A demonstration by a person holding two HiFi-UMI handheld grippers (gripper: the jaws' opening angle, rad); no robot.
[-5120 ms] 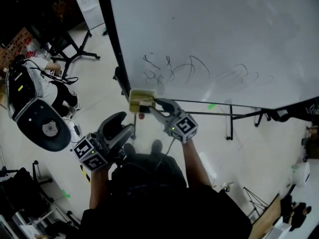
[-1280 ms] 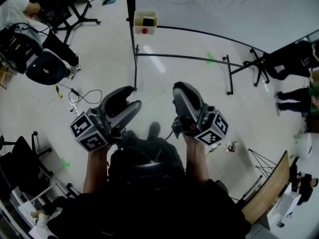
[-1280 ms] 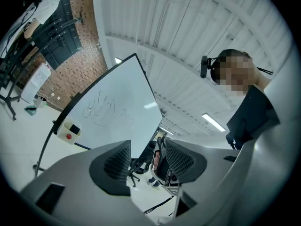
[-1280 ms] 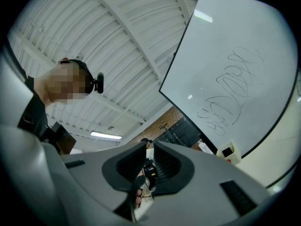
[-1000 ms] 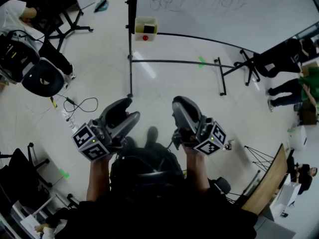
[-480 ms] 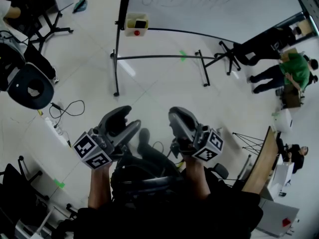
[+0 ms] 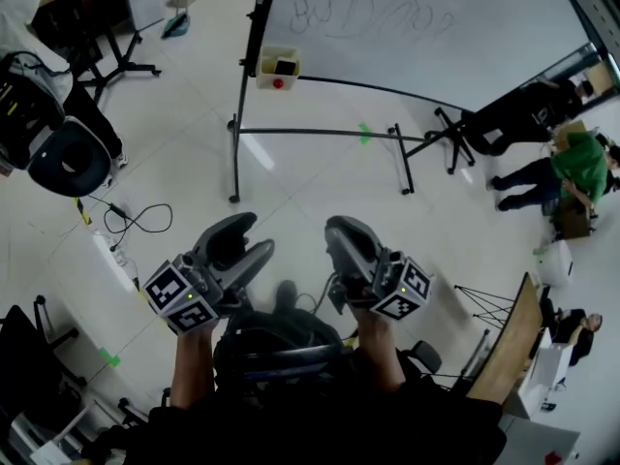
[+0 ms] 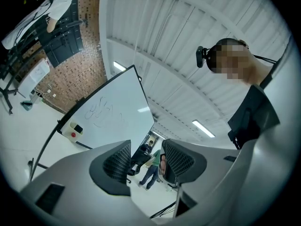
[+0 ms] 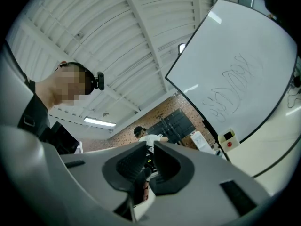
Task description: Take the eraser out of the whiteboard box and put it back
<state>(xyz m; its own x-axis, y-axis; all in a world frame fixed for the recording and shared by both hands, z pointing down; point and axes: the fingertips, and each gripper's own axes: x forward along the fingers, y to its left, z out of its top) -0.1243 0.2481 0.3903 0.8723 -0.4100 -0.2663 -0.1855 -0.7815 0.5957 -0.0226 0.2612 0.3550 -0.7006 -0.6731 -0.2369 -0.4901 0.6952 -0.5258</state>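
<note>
"Where was the eraser (image 7: pixel 285 66)?"

"In the whiteboard box (image 7: pixel 263 74), well apart from both claws. The left gripper (image 7: pixel 254 235) stood with jaws apart, empty. The right gripper (image 7: pixel 335 227) showed only a thin gap and held nothing."

"Which step?"

"Either finished or not begun, I judged. Another take-out called for walking up close first."

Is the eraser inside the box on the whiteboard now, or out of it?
Inside. A dark block, apparently the eraser, sits in the open top of the box mounted at the lower corner of the whiteboard.
</note>
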